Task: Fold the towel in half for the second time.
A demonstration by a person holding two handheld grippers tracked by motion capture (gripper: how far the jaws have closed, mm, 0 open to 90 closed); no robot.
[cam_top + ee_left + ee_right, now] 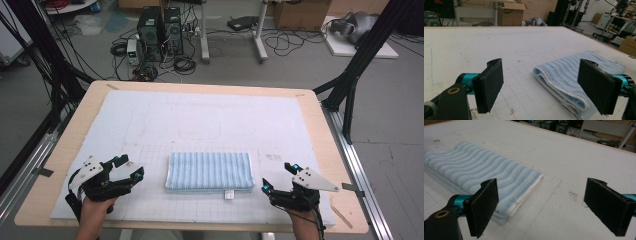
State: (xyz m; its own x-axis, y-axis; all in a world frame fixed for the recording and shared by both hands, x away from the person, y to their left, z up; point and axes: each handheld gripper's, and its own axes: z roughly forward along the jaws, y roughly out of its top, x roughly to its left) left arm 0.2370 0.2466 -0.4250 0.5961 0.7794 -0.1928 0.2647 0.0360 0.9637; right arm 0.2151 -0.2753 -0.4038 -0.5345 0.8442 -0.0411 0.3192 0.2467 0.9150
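Blue striped towel [209, 172] lies folded on tabletop [200, 115], between left gripper [126, 168] and right gripper [280, 176]; both sets of fingers spread wide, nothing held. Risk judged: only top layer pinched, fold pulled apart.

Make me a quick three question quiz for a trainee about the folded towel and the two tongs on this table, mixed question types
1. True or false: the left tongs are shut on the striped towel.
2. Multiple choice: where does the towel lie? A) between the two tongs, B) at the far edge of the white mat, C) hanging off the table.
3. Fill in: the jaws of the right tongs stand ____.

Key
1. False; they are open and beside it, not touching it.
2. A.
3. Open, with nothing between them.
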